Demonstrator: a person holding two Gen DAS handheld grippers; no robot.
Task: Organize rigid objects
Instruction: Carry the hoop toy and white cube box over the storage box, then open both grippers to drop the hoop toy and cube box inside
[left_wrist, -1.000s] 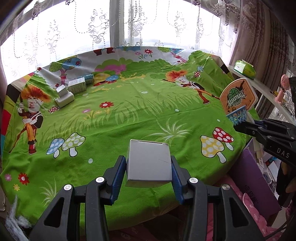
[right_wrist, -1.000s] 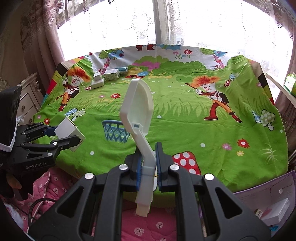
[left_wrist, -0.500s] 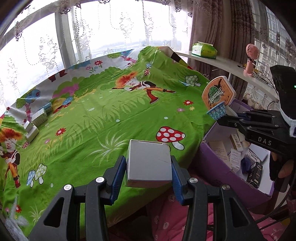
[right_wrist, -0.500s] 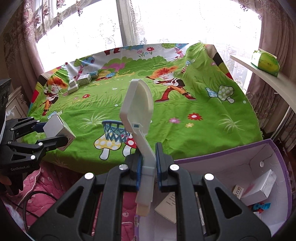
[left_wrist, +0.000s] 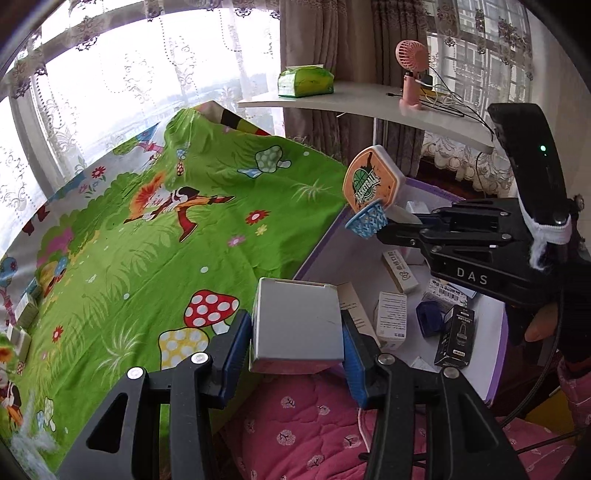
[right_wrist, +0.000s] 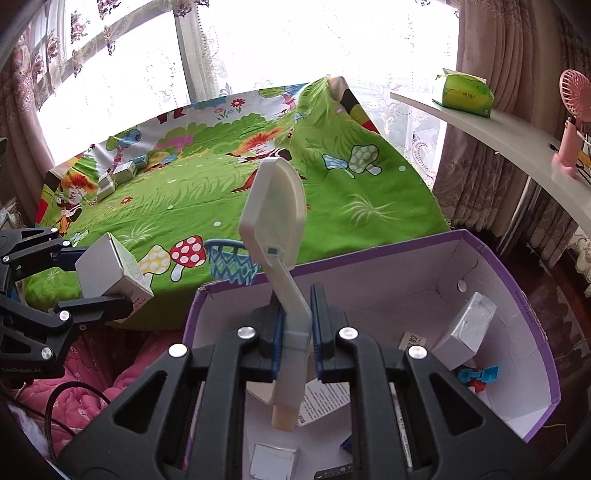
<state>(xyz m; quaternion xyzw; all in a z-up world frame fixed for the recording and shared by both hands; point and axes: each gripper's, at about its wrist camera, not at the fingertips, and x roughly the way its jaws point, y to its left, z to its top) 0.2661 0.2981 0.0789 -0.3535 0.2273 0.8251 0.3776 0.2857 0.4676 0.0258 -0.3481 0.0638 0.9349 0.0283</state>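
The left gripper (left_wrist: 297, 332) clamped a grey box (left_wrist: 297, 325); the right gripper (right_wrist: 297, 328) clamped a toy basketball hoop (right_wrist: 275, 221) above the purple bin (right_wrist: 517, 288).

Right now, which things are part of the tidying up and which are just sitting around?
Part of the tidying:
- grey box in the left tool
- toy basketball hoop in the right tool
- purple box with small packets inside
- little boxes at the bed's far corner

Just sitting around:
- pink fan
- green tissue pack
- shelf
- curtains
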